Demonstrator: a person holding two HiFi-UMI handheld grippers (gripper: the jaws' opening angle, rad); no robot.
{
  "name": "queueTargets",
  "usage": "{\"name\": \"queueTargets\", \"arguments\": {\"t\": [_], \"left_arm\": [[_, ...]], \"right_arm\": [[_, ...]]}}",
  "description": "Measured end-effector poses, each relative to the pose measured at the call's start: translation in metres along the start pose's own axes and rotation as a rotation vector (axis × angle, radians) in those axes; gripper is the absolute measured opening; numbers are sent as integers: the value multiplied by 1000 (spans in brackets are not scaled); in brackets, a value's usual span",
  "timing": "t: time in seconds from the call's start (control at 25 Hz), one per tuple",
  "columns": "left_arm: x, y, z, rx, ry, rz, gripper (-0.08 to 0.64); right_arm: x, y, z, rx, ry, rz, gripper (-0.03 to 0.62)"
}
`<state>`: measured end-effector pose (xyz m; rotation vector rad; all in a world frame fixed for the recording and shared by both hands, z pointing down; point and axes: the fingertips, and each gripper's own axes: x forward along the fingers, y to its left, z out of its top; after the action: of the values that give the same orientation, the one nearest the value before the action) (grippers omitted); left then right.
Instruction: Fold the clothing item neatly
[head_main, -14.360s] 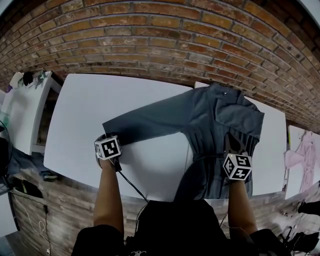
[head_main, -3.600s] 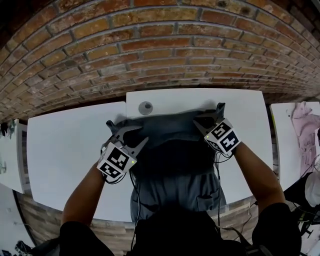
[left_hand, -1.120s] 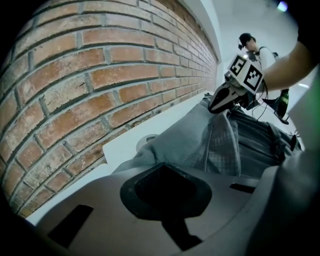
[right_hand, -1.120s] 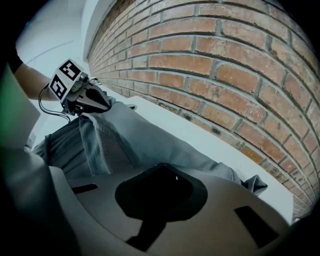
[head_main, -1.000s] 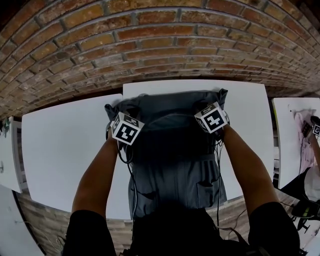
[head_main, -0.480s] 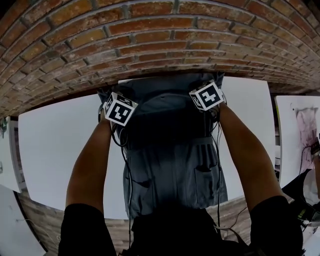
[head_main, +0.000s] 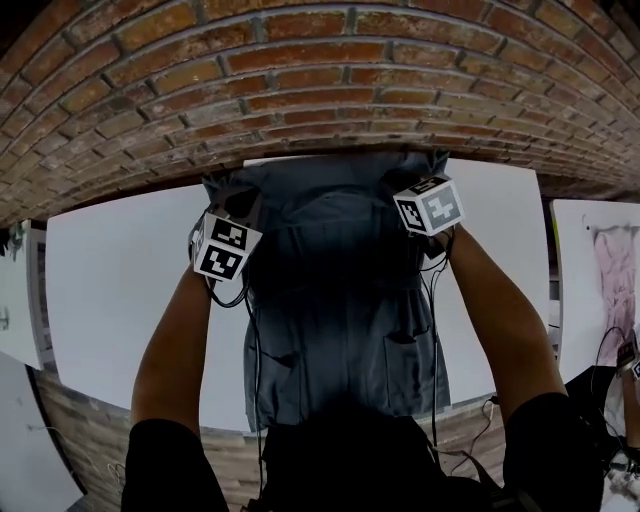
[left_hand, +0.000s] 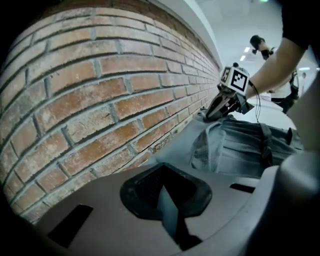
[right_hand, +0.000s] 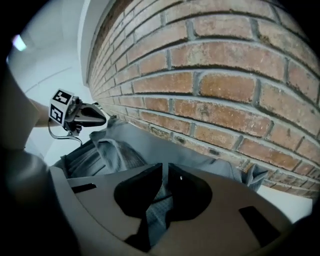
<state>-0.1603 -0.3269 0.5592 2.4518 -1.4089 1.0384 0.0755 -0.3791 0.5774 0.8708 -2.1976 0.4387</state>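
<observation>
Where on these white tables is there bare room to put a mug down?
Widest: the left white table, between the brick wall, the grey garment and its near edge. A narrower bare strip lies right of the garment. The middle is crowded: cloth and both arms.

Brick wall (head_main: 320, 90) closes off the far edge of the white table (head_main: 120, 270). Its bare top lies open either side of the grey garment (head_main: 340, 265).

Right tongs (right_hand: 164, 182) have just been opening around the garment (right_hand: 145, 142).
</observation>
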Motion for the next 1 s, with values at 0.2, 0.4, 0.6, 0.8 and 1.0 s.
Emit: {"name": "queueTargets", "arguments": {"t": [0.2,0.4,0.6,0.8,1.0], "left_arm": [[-56,-10,-15,-18,-44,-10,-2],[-122,-26,-62,-90,-56,-19,-2],[-191,-38,-120,-136,-51,-25,-2],[-251,-59,-151,-178,-60,-88,-2],[-297,-113,-186,-262,-18,-253,-2]], "right_arm": [[-49,28,-8,-23,-97,25,18],[-107,56,-46,-16,-136,-17,23],[-170,72,-102,57,-118,-113,48],[-235,90,-161,71,-72,-210,48],[-272,138,-228,213,-40,-128,111]]}}
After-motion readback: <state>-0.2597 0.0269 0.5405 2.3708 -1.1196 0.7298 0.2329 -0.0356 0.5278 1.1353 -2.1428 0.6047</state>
